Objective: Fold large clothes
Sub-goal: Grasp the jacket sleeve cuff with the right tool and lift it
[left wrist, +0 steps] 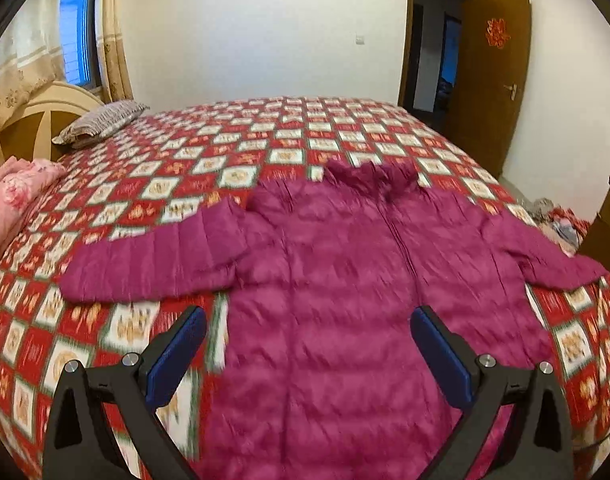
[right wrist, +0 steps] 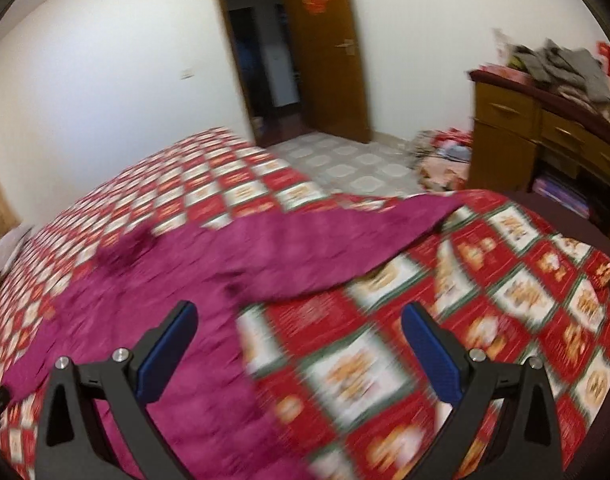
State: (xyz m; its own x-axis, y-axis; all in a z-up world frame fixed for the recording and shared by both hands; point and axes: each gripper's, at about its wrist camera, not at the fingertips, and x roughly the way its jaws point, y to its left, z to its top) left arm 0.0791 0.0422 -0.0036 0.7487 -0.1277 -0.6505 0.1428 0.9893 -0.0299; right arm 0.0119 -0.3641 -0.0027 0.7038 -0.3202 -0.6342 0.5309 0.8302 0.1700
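Note:
A magenta quilted jacket [left wrist: 345,264] lies flat on the bed, front up, collar toward the far wall and both sleeves spread out to the sides. My left gripper [left wrist: 308,316] hovers open above its lower body, nothing between the blue pads. In the right wrist view the same jacket [right wrist: 177,304] fills the left side, with its right sleeve [right wrist: 345,236] stretching toward the bed's edge. My right gripper [right wrist: 298,312] stands open over the jacket's side hem and the bedspread, holding nothing. This view is blurred by motion.
The bed carries a red and white checked bedspread [left wrist: 233,148]. A pillow [left wrist: 101,122] and a folded pink quilt [left wrist: 13,196] lie at its left. A wooden door [left wrist: 493,80] stands open at the right. A cluttered wooden dresser [right wrist: 545,136] stands beside the bed.

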